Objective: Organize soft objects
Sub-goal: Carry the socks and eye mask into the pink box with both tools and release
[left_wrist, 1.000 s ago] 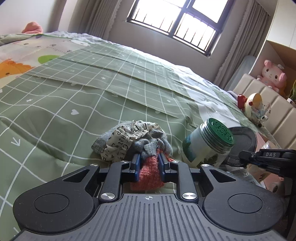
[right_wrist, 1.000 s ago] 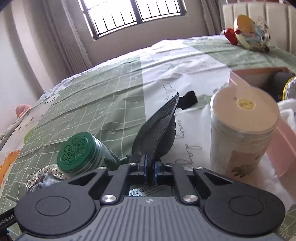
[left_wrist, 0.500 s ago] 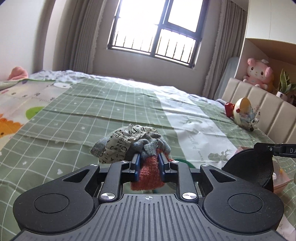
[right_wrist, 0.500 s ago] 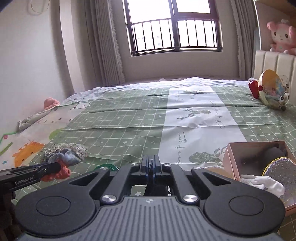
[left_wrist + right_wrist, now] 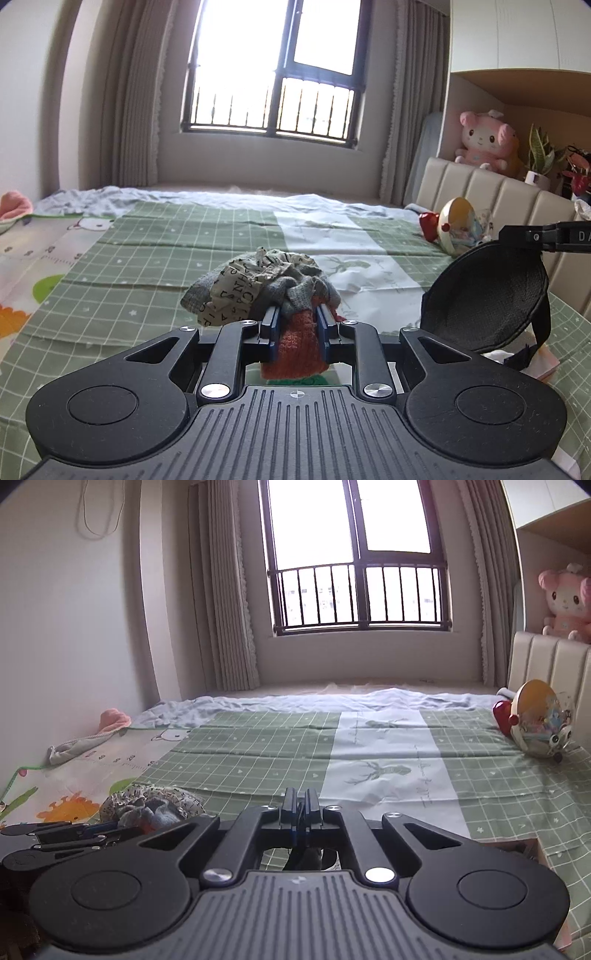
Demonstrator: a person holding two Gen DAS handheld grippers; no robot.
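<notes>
My left gripper [image 5: 297,325] is shut on a bundle of soft cloth [image 5: 258,288]: an orange knit piece between the jaws, grey and letter-printed fabric bunched above. It hangs above the green checked bedspread [image 5: 184,258]. The bundle and left gripper also show in the right wrist view [image 5: 151,808]. My right gripper [image 5: 300,808] is shut on a black mesh cap [image 5: 484,295], which hangs below it and is mostly hidden in its own view. A pink box [image 5: 524,849] lies low at the right.
A round toy with a red part [image 5: 535,720] lies by the beige headboard [image 5: 498,199]. A pink plush [image 5: 484,138] sits on the shelf. A pink cloth [image 5: 114,718] and a grey garment [image 5: 77,747] lie at the bed's far left. The window [image 5: 354,554] is ahead.
Both grippers have risen and tilted up, lifting the cloth bundle and the black cap off the bed. The green-lidded jar and the tan-lidded canister have dropped out of view.
</notes>
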